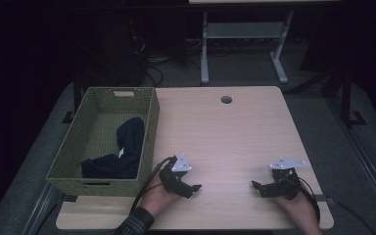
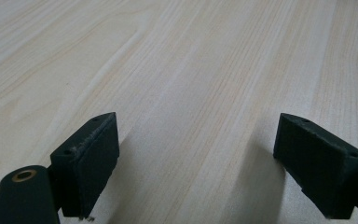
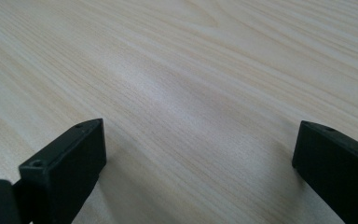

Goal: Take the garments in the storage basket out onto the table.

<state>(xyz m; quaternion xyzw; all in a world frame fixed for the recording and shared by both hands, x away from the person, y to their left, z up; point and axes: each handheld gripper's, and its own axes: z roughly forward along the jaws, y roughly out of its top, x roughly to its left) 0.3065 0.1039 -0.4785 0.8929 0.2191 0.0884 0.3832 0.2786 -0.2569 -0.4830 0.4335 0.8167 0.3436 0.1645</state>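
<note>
The light wood-grain table (image 1: pixel 235 132) fills the middle of the high view, and I see nothing but its bare top ahead of both grippers. At its left edge stands the olive-green woven basket (image 1: pixel 66 161), with a dark crumpled cloth (image 1: pixel 122 152) inside, toward its lower right. My left gripper (image 1: pixel 196 188), lower centre, rests low, tips pointing right, jaws wide apart and empty. My right gripper (image 1: pixel 255 185), lower right, mirrors it, pointing left, jaws equally wide and empty.
</note>
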